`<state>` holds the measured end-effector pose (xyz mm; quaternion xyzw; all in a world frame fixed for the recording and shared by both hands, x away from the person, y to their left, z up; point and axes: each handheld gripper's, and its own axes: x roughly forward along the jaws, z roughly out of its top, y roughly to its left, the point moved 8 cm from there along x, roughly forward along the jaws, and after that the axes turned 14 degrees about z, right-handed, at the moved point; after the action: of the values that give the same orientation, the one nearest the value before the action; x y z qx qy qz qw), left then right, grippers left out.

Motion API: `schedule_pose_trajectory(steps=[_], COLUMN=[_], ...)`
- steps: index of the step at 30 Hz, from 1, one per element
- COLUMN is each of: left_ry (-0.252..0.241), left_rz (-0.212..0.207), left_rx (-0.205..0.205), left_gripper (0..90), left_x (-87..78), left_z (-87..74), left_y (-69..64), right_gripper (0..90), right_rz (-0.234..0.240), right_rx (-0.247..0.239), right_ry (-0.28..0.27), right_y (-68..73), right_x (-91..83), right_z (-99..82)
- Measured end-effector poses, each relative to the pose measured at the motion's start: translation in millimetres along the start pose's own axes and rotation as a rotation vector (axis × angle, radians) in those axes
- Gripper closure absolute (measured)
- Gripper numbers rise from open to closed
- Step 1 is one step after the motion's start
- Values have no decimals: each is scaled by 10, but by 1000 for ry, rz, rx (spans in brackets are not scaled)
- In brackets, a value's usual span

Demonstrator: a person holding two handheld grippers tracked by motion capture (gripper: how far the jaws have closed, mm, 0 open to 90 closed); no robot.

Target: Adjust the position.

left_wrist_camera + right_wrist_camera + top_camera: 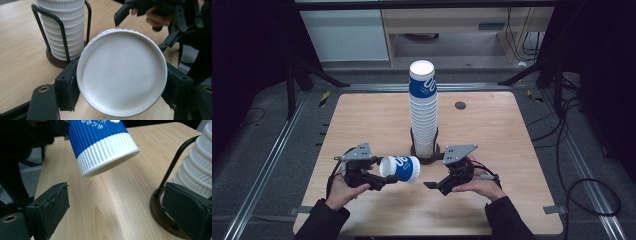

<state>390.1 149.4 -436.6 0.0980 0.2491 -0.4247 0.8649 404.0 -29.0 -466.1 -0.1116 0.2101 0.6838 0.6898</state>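
A blue and white ribbed paper cup [401, 168] lies sideways above the table's near middle. My left gripper [382, 175] is shut on it close to its base. In the left gripper view the cup's flat white bottom [122, 75] faces the camera between the two black pads. My right gripper [434, 186] is a short way to the cup's right, open, with nothing between its jaws. In the right gripper view the cup's white open end [107, 157] hangs above and ahead of the open jaws. A tall stack of the same cups [423, 115] stands behind, in a black wire holder [427, 159].
The wooden table [362, 120] has a dark round grommet [460, 105] right of the stack. The holder's dark base [162, 220] and wire upright sit close beside my right gripper's right pad. Black frame legs and cables lie on the floor around the table.
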Motion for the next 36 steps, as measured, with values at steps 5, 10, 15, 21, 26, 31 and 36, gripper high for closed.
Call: schedule_pose_trajectory(steps=[5, 10, 15, 21, 26, 31, 36], left_ry=[-39, -56, -64, -59, -53, -36, -29], left_rz=[-40, -73, -93, -119, -148, -165, -169], left_rx=[-9, 4, 19, 33, 40, 54, 49], left_gripper=[266, 266, 267, 268, 268, 268, 267], left_x=[-1, 0, 3, 12, 30, 69, 73], left_z=[28, 46, 56, 56, 49, 23, 16], left_y=[-43, -111, -165, -230, -296, -347, -336], right_gripper=[70, 70, 68, 68, 70, 93, 133], right_rz=[34, 78, 126, 161, 202, 240, 254], right_rx=[18, 27, 21, 19, 8, 6, -1], right_ry=[-36, -60, -78, -78, -86, -96, -86], right_y=[7, 30, 76, 100, 145, 179, 187], right_x=[28, 82, 162, 246, 302, 336, 343], right_z=[15, 28, 56, 60, 78, 83, 68])
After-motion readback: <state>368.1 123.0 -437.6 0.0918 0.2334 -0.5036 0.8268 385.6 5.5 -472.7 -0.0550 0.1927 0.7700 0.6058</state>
